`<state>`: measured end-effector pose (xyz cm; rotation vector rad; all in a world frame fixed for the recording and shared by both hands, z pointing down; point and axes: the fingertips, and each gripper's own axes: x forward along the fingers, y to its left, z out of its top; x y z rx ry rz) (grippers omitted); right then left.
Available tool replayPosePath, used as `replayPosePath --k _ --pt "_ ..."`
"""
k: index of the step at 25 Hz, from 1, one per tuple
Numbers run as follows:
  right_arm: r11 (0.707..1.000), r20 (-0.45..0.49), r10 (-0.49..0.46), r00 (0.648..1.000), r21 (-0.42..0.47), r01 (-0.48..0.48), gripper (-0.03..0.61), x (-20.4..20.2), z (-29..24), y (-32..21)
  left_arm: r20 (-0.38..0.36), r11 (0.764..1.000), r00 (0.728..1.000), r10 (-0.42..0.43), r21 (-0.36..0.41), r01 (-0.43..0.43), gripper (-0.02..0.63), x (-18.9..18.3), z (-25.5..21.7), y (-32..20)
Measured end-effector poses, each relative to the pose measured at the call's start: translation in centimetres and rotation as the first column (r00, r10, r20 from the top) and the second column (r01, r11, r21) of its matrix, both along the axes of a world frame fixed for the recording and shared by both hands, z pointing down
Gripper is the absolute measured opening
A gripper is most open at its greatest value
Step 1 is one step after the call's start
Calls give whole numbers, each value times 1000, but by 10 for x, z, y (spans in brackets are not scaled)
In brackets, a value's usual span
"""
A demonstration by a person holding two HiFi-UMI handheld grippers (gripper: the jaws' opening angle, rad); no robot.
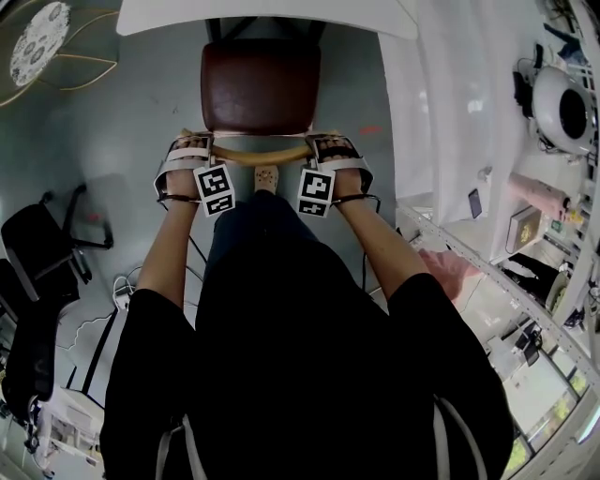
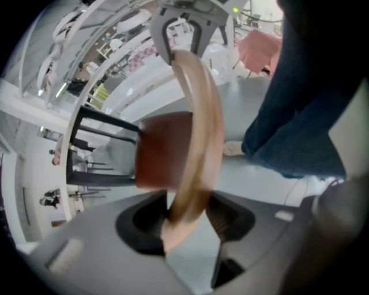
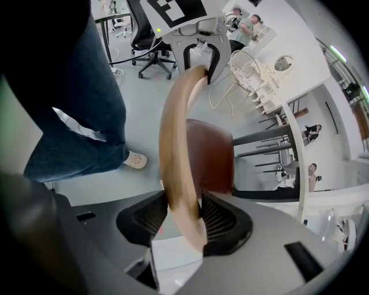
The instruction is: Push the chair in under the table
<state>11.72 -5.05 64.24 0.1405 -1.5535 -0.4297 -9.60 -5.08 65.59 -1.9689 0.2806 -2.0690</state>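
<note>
A chair with a brown seat [image 1: 261, 89] and a curved wooden backrest [image 1: 261, 154] stands in front of me, its seat partly under the white table [image 1: 262, 17]. My left gripper [image 1: 192, 147] is shut on the backrest's left end, my right gripper [image 1: 331, 147] on its right end. In the left gripper view the backrest [image 2: 199, 132] runs from between the pads [image 2: 187, 216] up to the other gripper. The right gripper view shows the backrest [image 3: 176, 144] clamped between its ribbed pads [image 3: 181, 216], with the seat [image 3: 210, 155] beyond.
A black office chair [image 1: 42, 244] stands at the left, with cables on the floor near it. A long white bench [image 1: 450, 112] with devices runs along the right. A wire-frame chair [image 1: 42, 42] is at the top left. My shoe [image 1: 266, 176] is just behind the backrest.
</note>
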Motion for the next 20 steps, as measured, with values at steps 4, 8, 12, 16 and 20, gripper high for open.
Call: replayPosePath --k 4,8,12,16,20 --pt "1000 -4 0 1000 1 0 187 -2 -1 -16 11 1000 1000 0 -6 0 212 -2 -1 -16" --pt "1000 0 -1 1000 5 1 187 -4 -4 -29 0 1000 1000 10 -4 -10 212 -4 -4 -30" --pt "1000 -9 9 1000 -5 -9 186 -10 -2 -34 3 1000 1000 24 -14 -24 212 -9 -1 -38" --pt "999 -38 43 998 -11 -43 186 -13 1 -46 14 999 999 39 -13 -38 210 -13 1 -54" --pt "998 -63 58 996 -9 -59 186 -12 0 -66 -12 999 999 48 -11 -48 210 -11 0 -72"
